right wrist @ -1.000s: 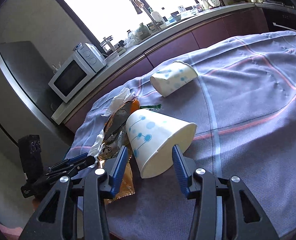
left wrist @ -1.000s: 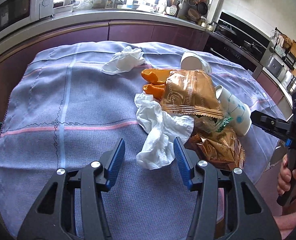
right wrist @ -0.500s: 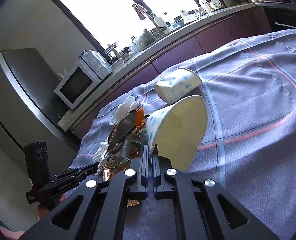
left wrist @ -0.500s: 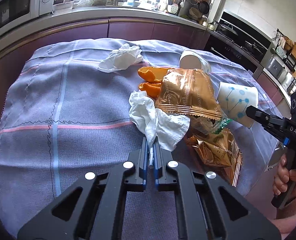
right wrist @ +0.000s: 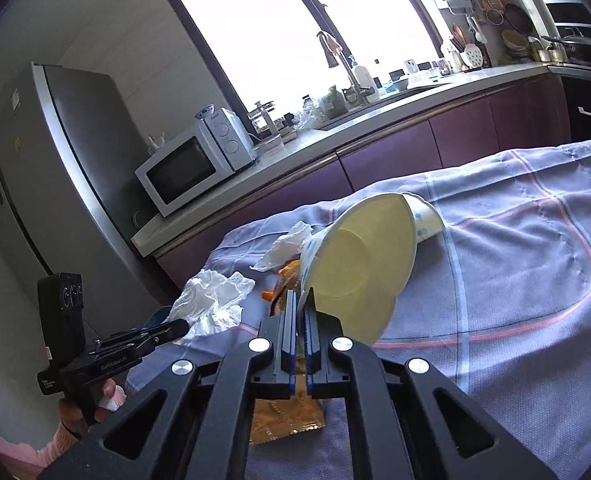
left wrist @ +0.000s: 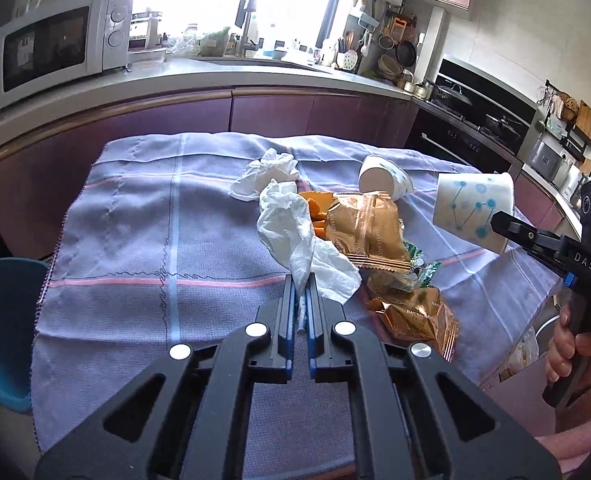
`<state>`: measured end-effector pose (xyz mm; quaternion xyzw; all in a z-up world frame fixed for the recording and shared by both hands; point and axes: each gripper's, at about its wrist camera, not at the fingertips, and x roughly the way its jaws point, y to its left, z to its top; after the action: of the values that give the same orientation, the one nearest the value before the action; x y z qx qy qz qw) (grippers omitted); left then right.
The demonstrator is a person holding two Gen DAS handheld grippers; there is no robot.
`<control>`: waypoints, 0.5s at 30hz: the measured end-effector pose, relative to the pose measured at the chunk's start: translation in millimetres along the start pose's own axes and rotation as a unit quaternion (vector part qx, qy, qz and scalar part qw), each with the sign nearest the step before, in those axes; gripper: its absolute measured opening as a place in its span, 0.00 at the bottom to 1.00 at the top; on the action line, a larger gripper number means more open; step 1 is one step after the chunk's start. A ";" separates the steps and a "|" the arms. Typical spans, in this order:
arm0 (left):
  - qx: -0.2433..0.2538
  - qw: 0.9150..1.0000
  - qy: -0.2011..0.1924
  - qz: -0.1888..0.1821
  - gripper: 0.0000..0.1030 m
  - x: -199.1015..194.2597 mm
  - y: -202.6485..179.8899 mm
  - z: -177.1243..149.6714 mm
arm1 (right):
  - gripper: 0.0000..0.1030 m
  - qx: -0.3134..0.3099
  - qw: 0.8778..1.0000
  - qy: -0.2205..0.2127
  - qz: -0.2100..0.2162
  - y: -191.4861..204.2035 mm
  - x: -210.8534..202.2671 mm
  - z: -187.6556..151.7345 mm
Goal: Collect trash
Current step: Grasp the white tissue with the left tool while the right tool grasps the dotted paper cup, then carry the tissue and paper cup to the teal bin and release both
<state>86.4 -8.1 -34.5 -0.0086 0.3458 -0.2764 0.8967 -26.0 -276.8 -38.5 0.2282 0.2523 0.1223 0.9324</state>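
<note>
Teal bin [left wrist: 5, 320] sits off the table's left edge. Left gripper [left wrist: 301, 300] is pinched shut on a white tissue [left wrist: 295, 236], lifted over mid-cloth [left wrist: 135, 240]. A second tissue [left wrist: 267, 172] lies toward the far edge. Gold wrappers [left wrist: 369, 232] are heaped right of centre, with a tipped cup [left wrist: 383, 178] behind them. Right gripper [right wrist: 300, 316] is clamped on the rim of a dotted cup [left wrist: 471, 210], held above the right edge.
</note>
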 end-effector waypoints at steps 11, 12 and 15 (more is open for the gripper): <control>0.000 0.998 -0.046 0.034 0.05 -54.7 17.0 -3.1 | 0.02 -0.042 0.996 0.025 0.069 46.6 29.2 4.0; -0.001 0.998 -0.049 0.038 0.05 -59.0 19.6 -3.5 | 0.02 -0.047 0.996 0.028 0.076 51.5 32.9 4.1; -0.005 0.997 -0.060 0.056 0.05 -74.4 28.2 -5.7 | 0.02 -0.061 0.993 0.039 0.097 69.1 44.2 4.7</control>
<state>51.4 54.1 1.1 -0.0106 0.2926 -0.2230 0.9298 5.8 -203.5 -19.6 0.1894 0.2571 0.2357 0.9179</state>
